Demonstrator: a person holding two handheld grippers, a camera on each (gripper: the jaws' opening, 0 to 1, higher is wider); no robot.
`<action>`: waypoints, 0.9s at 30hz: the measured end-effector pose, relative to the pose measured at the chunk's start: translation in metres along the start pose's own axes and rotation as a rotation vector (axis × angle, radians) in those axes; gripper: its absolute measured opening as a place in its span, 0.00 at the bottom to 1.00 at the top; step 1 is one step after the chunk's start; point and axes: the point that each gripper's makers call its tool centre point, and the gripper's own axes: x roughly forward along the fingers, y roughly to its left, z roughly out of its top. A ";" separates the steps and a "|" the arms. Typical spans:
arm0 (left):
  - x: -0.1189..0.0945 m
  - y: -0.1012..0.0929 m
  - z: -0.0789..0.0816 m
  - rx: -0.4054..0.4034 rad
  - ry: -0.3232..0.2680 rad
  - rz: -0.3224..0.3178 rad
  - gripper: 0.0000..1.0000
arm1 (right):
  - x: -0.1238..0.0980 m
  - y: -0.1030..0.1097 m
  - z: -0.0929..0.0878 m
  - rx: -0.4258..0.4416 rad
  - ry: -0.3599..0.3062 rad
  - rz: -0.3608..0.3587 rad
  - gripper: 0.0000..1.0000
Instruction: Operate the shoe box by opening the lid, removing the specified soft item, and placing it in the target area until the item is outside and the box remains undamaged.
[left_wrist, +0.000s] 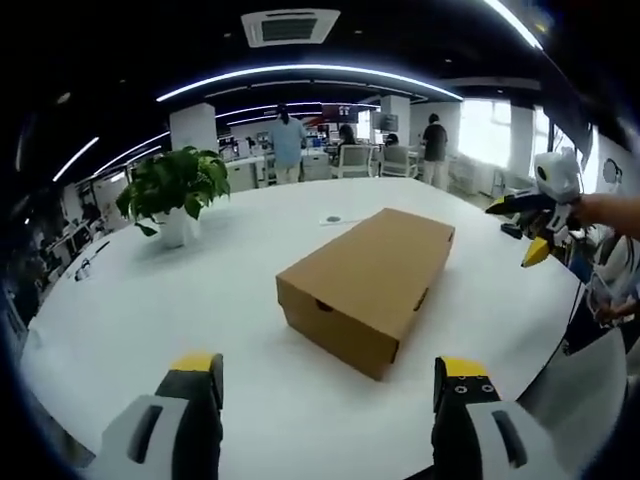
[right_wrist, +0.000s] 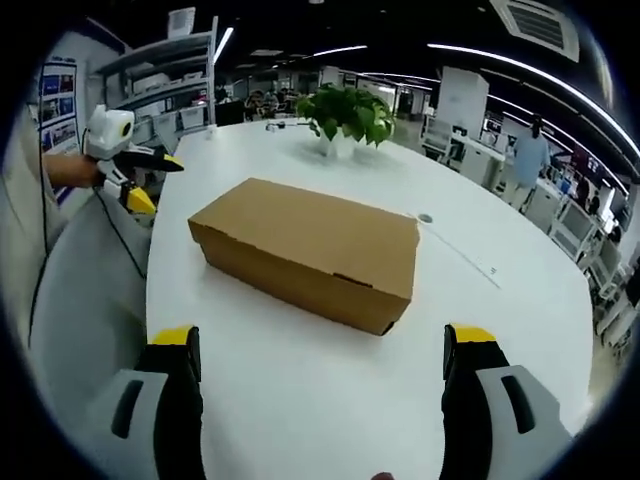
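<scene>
Closed brown cardboard shoe box (left_wrist: 368, 287) lying lid down flat near the middle of the white table (left_wrist: 130, 320), seen from two opposite sides. Left gripper (left_wrist: 330, 385) held wide open above the table's near edge, well short of the box, nothing between the jaws. Right gripper (right_wrist: 322, 358) likewise spread wide and empty, short of the box's long side. In the left gripper view, the right gripper out at the right beyond the table rim, in a hand (left_wrist: 610, 212). Potted green plant (left_wrist: 173, 190) standing on the table beyond the box. People (left_wrist: 287, 140) standing among desks in the office behind.
</scene>
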 end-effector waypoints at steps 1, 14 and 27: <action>0.002 0.000 0.000 0.000 0.001 0.005 0.88 | 0.002 -0.002 -0.001 -0.003 0.002 0.001 0.96; 0.026 -0.011 -0.001 0.014 0.044 0.012 0.84 | 0.023 -0.023 -0.011 -0.007 0.038 0.043 0.87; 0.049 -0.023 0.003 -0.025 0.031 0.015 0.81 | 0.043 -0.043 -0.005 -0.019 0.024 0.048 0.76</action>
